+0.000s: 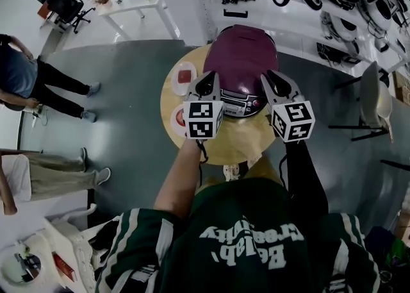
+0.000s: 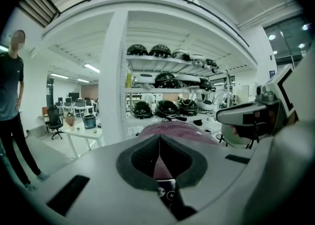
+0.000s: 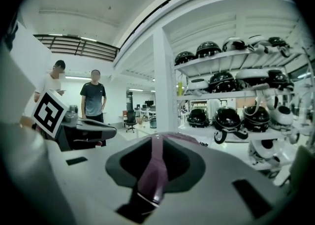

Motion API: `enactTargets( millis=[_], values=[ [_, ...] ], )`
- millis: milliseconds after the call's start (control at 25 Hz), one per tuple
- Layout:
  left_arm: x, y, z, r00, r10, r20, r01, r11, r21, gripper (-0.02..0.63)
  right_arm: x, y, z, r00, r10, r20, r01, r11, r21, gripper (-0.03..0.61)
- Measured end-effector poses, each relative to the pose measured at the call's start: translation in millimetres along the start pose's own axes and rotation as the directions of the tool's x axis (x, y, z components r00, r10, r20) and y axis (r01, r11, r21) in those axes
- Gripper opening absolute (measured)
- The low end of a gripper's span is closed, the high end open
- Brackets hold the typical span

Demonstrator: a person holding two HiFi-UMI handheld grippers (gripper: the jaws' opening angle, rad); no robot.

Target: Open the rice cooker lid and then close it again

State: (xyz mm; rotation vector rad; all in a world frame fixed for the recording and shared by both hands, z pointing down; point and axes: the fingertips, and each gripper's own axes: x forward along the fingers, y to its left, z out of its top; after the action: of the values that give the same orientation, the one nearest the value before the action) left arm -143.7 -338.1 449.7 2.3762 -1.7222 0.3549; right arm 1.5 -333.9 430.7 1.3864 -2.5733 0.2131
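Jersey [image 1: 256, 247] nearest; past it, left tongs [image 1: 207, 82] were pinched together at the tips and right tongs [image 1: 277, 83] stood a narrow slit apart, both empty, at the cooker's [image 1: 240, 54] front. It sat lid down on the round tabletop [image 1: 237, 141], panel facing the person, front-to-back axis pointing at the shelves [image 1: 301, 22], two plates [image 1: 186, 75] beside its left.

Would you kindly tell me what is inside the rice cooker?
The rice cooker shows only its closed purple lid and front control panel; the lid covers whatever is inside.
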Motion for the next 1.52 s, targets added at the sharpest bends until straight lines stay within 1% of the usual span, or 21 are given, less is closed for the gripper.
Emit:
enactTargets(
  millis=[200, 400, 520, 560, 640, 680, 800, 960, 1040, 1320, 1520],
  values=[
    [-28, -21, 25, 0.998, 0.006, 0.067, -0.007, 1.0, 0.015, 0.007, -29, -2, 17, 0.998, 0.005, 0.06, -0.003, 0.999, -0.032, 0.078],
    [-52, -48, 47, 0.993, 0.015, 0.113, -0.017, 1.0, 0.016, 0.023, -50, -2, 23, 0.995, 0.063, 0.077, -0.059, 0.997, -0.057, 0.08],
    [-59, -63, 55, 0.99, 0.028, 0.14, -0.031, 0.999, 0.022, 0.025, -61, -7, 26, 0.992, 0.08, 0.1, -0.073, 0.995, -0.066, 0.078],
    [-61, -67, 55, 0.989, 0.035, 0.147, -0.039, 0.999, 0.025, 0.025, -64, -9, 26, 0.991, 0.082, 0.109, -0.075, 0.995, -0.068, 0.075],
    [-66, -75, 53, 0.987, 0.053, 0.153, -0.059, 0.998, 0.033, 0.022, -71, -12, 25, 0.988, 0.09, 0.123, -0.082, 0.994, -0.068, 0.049],
    [-69, -78, 51, 0.986, 0.063, 0.154, -0.07, 0.997, 0.037, 0.001, -74, -13, 23, 0.987, 0.098, 0.129, -0.09, 0.994, -0.066, 0.002],
    [-77, -83, 48, 0.984, 0.089, 0.156, -0.095, 0.995, 0.033, 0.0, -82, -13, 23, 0.981, 0.129, 0.143, -0.121, 0.991, -0.061, 0.003],
    [-85, -86, 51, 0.979, 0.116, 0.169, -0.122, 0.992, 0.024, -0.002, -88, -11, 26, 0.979, 0.143, 0.148, -0.128, 0.986, -0.105, 0.003],
    [-87, -88, 53, 0.976, 0.125, 0.176, -0.131, 0.991, 0.026, -0.002, -90, -11, 27, 0.978, 0.147, 0.15, -0.131, 0.985, -0.112, 0.003],
    [-90, -94, 62, 0.971, 0.136, 0.197, -0.143, 0.989, 0.022, -0.002, -96, -17, 31, 0.976, 0.147, 0.162, -0.13, 0.985, -0.112, 0.003],
    [-94, -99, 66, 0.968, 0.136, 0.21, -0.146, 0.989, 0.032, -0.002, -102, -21, 34, 0.975, 0.138, 0.176, -0.122, 0.987, -0.1, 0.003]
  ],
)
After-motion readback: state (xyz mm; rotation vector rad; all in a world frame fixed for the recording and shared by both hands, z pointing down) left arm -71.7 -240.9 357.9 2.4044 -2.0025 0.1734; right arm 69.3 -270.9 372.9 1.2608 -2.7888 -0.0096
